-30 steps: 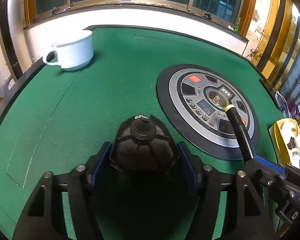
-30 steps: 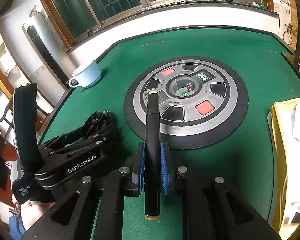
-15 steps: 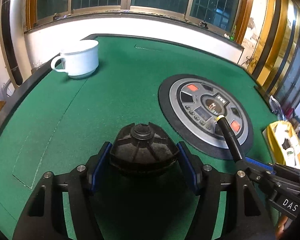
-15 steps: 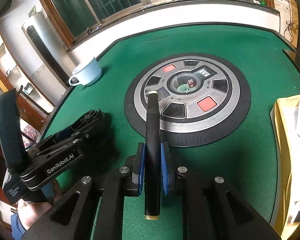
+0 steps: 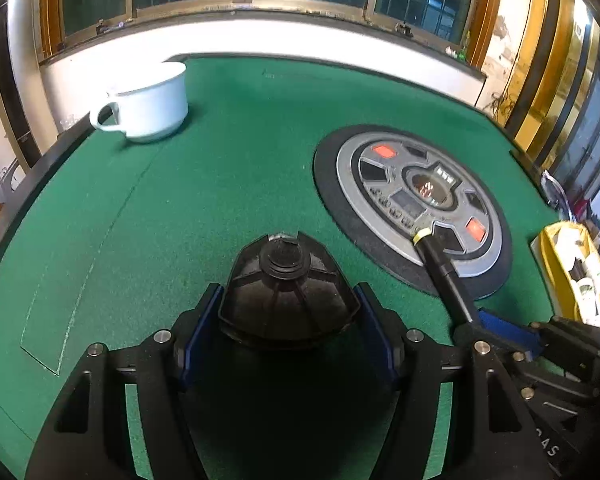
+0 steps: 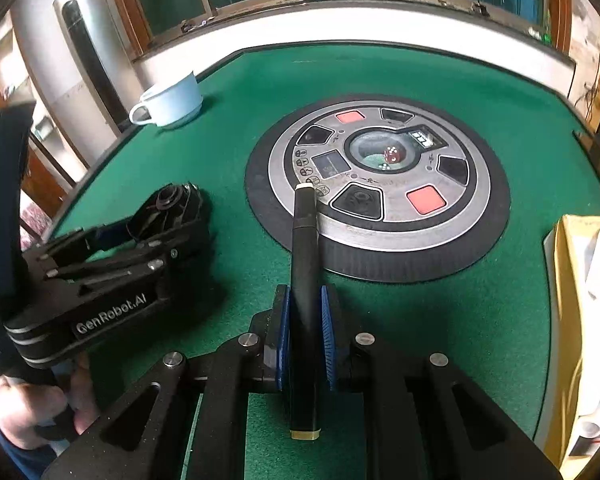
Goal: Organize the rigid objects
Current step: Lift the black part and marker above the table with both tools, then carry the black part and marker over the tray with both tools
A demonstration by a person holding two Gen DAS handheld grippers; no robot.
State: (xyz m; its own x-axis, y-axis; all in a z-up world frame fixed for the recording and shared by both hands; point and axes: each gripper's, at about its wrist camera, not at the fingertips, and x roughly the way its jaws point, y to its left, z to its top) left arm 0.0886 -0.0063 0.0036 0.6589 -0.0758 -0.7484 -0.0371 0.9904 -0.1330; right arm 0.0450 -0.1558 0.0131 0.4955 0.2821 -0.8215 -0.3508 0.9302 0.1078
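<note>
My left gripper (image 5: 288,316) is shut on a black ribbed dome-shaped part (image 5: 286,292) with a round knob on top, held over the green felt. It also shows in the right wrist view (image 6: 168,212) at the left. My right gripper (image 6: 305,308) is shut on a black stick with pale yellow ends (image 6: 305,264), which points forward over the edge of the round panel. The stick also shows in the left wrist view (image 5: 444,272), at the right. A white cup (image 5: 148,104) stands at the table's far left corner; it also shows in the right wrist view (image 6: 172,100).
The green felt table (image 5: 220,184) has a round grey and black control panel (image 6: 380,184) with red buttons and dice in its centre. A yellow box of papers (image 5: 576,272) lies at the right edge. Windows run along the far wall.
Both grippers have drifted a little towards the cup side, still holding their objects. The cup looks nearer in the left wrist view.
</note>
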